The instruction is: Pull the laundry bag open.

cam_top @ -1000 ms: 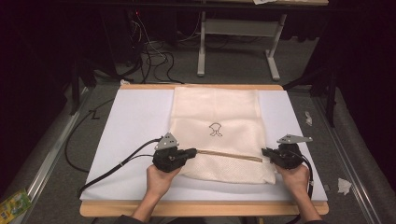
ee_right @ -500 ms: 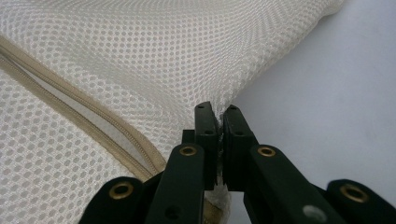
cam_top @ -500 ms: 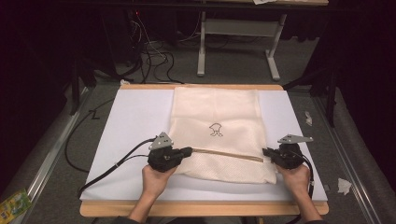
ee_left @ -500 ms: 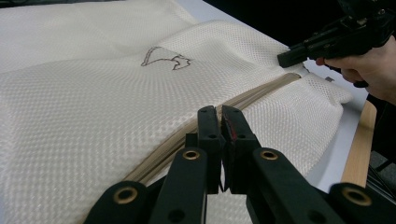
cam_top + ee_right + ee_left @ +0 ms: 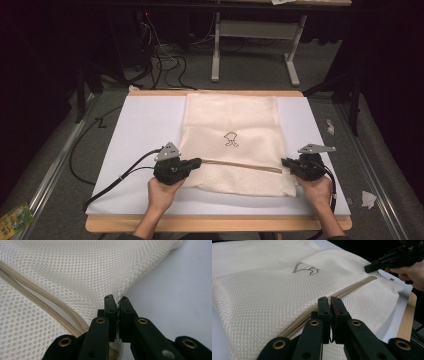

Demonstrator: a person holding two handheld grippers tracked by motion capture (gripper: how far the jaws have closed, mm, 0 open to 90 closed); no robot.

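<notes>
Your left gripper (image 5: 196, 162) has slid back along the zipper (image 5: 240, 165), jaws pinched, probably on the pull. Beyond its tips the mesh bag (image 5: 230, 120) lies flat. At the zipper's far end, your right gripper (image 5: 285, 162) clamps the bag's edge.

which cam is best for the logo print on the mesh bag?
High view: the logo print faces the camera, whole and upright on the mesh bag. The left gripper view shows it foreshortened, far up the fabric. The right gripper view has mesh and zipper, no print.
</notes>
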